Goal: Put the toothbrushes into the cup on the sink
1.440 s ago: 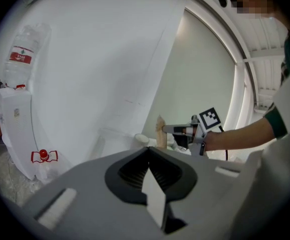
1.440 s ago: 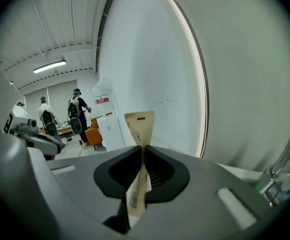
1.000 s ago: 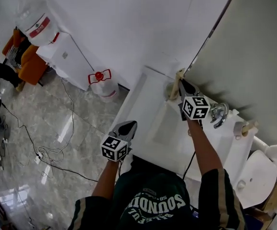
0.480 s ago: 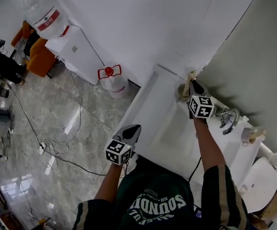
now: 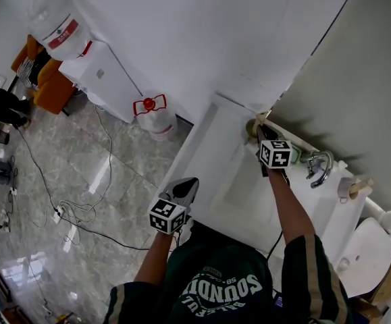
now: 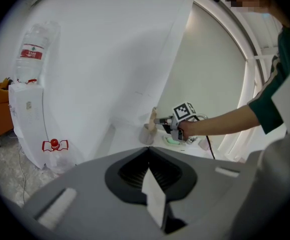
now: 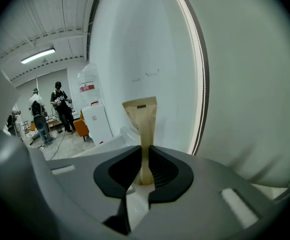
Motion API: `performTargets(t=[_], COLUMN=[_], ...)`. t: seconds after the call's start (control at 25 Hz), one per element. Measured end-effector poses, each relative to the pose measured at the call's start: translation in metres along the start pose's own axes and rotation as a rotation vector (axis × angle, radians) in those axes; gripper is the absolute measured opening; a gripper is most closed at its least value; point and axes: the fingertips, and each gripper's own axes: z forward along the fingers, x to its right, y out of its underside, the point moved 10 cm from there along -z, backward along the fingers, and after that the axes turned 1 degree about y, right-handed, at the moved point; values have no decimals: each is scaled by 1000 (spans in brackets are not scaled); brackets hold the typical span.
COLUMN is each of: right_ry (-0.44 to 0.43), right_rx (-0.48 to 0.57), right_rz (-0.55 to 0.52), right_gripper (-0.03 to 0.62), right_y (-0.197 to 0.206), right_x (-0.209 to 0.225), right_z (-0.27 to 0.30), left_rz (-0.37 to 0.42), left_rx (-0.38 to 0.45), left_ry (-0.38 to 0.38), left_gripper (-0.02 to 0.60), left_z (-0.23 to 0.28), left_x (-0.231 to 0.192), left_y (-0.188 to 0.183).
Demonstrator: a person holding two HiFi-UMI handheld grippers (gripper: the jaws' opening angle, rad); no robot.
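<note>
While your right gripper [image 5: 263, 132] pinches the tan paper-sleeved toothbrush [image 7: 143, 124] over the beige round cup [image 5: 252, 125] at the white sink's [image 5: 205, 150] back corner, insertion appears not yet done. Your left gripper [image 6: 148, 156] is pressed together, empty.

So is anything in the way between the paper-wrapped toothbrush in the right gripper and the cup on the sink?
Nothing visible. The right gripper holds the tan paper-wrapped toothbrush roughly upright at the mouth of the beige cup in the white sink's back corner, with no other item between them.
</note>
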Motion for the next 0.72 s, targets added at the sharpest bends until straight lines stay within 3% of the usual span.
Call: performTargets(t=[0.32, 0.4, 0.72], right_ry=[-19, -29, -4], right_rx=[-13, -10, 25], right_rz=[21, 24, 73], right_gripper=[40, 71, 83], right_y=[8, 8, 12], right_x=[-5, -7, -15], right_z=[-15, -21, -68], left_rz=[16, 25, 71], left_rx=[0, -3, 6], left_ry=[21, 33, 110], left_gripper=[51, 51, 51], left_z=[-4, -4, 0], left_x=[0, 2, 15], left_y=[-1, -1, -10])
